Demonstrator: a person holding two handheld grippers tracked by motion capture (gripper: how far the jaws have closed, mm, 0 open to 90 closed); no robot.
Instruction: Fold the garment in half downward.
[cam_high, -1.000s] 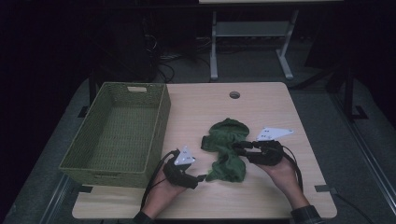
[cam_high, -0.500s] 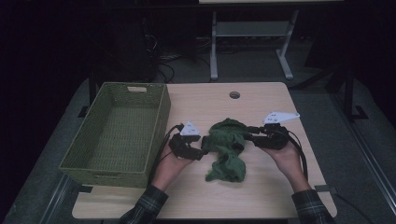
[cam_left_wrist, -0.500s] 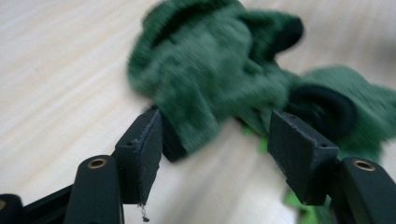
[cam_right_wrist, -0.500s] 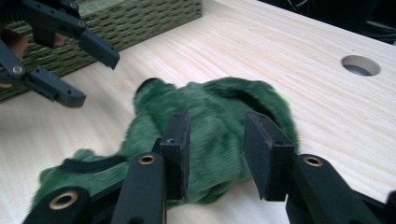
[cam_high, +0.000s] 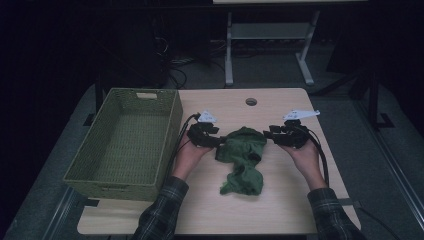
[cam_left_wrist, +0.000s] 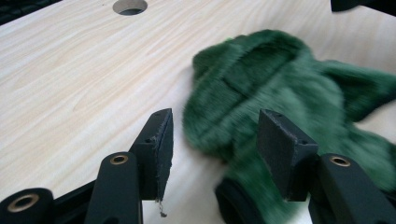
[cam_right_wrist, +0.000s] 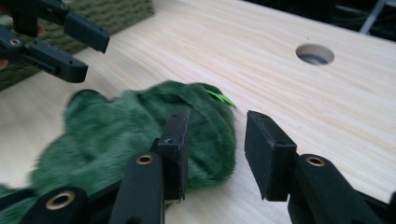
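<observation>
A green fuzzy cloth (cam_high: 242, 157) lies crumpled on the wooden table (cam_high: 280, 210), between the two grippers. The left gripper (cam_high: 218, 141) sits at the cloth's left edge, held in the person's left hand (cam_high: 189, 152), and the right gripper (cam_high: 266, 134) sits at its upper right edge, held in the right hand (cam_high: 304, 152).

In the left gripper view, the fingers (cam_left_wrist: 158, 142) stand spread apart and have just been closing. A fold of the cloth (cam_left_wrist: 280, 93) bulges into the gap between them, nearer the right-hand finger and partly behind it, while bare table shows beside the left-hand finger. The pads do not press on the cloth.

In the right gripper view, the fingers (cam_right_wrist: 268, 149) are also spread, with a strip of bare table in the gap between them. The cloth (cam_right_wrist: 140, 130) lies against and behind the left-hand finger, its edge with a small bright green tag (cam_right_wrist: 219, 98) just ahead of that fingertip. Whether that finger touches the cloth I cannot tell; nothing is pinched.

A woven green basket (cam_high: 125, 142) stands on the table beyond the left gripper, away from the cloth. A round hole (cam_high: 251, 101) in the table lies farther ahead of both sets of fingers.
</observation>
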